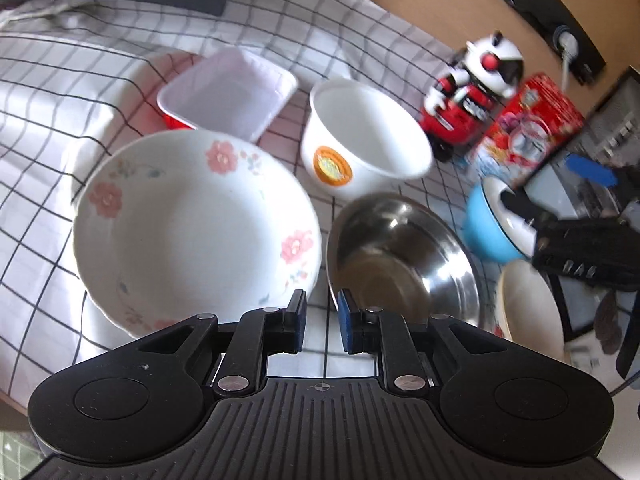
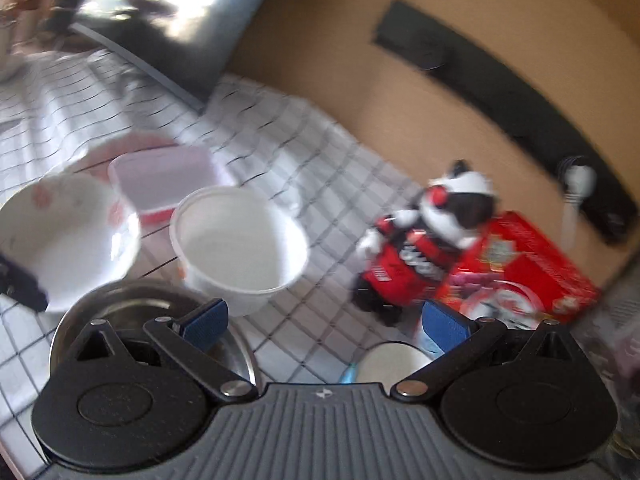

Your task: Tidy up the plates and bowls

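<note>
A white floral bowl (image 1: 196, 232) and a steel bowl (image 1: 404, 256) sit side by side on the checked cloth, with a white cup bowl bearing an orange label (image 1: 364, 140) behind them. My left gripper (image 1: 322, 308) hovers over the gap between the floral and steel bowls, its pads a narrow way apart with only cloth between them. My right gripper (image 2: 326, 320) stands wide open over the cloth between the steel bowl (image 2: 160, 304) and a blue bowl (image 2: 390, 362). One of its fingers (image 1: 520, 208) reaches over the blue bowl (image 1: 484, 228).
A square white container on a red base (image 1: 228, 92) stands at the back. A cream dish (image 1: 528, 304) lies by the table's right edge. A toy figure (image 1: 476, 88) and a red box (image 1: 532, 128) stand against the tan wall.
</note>
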